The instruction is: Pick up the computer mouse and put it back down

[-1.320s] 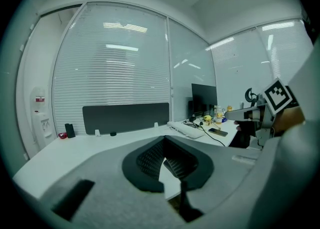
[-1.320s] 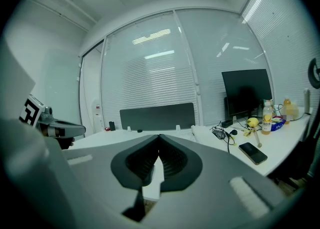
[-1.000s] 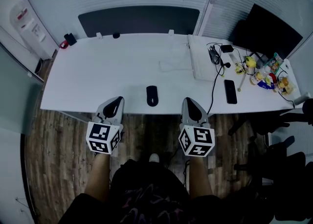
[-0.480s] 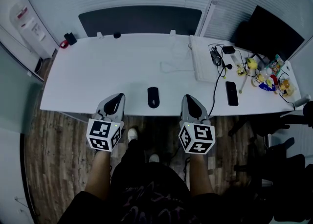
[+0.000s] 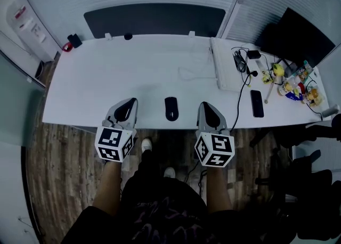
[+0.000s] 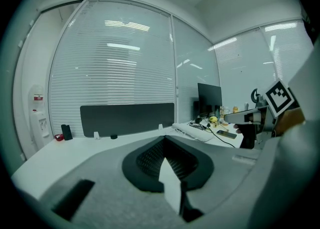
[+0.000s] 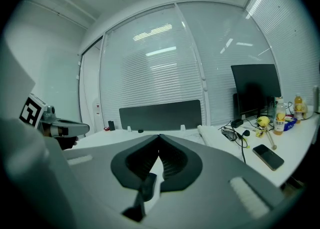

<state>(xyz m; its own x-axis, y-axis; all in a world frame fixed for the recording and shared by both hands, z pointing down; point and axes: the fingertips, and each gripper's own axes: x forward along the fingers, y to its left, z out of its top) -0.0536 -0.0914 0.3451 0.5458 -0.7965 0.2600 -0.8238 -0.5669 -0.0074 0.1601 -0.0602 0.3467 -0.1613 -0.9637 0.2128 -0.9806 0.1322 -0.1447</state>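
Note:
The black computer mouse [image 5: 171,108] lies on the white desk [image 5: 106,78] near its front edge, between my two grippers and apart from both. My left gripper [image 5: 128,103] reaches over the desk edge to the mouse's left, jaws together and empty [image 6: 164,139]. To the mouse's right my right gripper [image 5: 205,107] also points over the edge, shut on nothing [image 7: 159,138]. Both gripper views look level across the desk, and each gripper's own body hides the mouse there.
A white keyboard [image 5: 226,70], tangled cables [image 5: 242,62], a dark phone [image 5: 257,103] and several small bottles and toys [image 5: 293,84] fill the desk's right side. A monitor [image 5: 295,32] stands behind them. A dark panel [image 5: 154,20] runs along the back edge.
Both grippers have moved forward together, further over the desk's front edge, beside the mouse. The person has stepped closer. The mouse has stayed in place.

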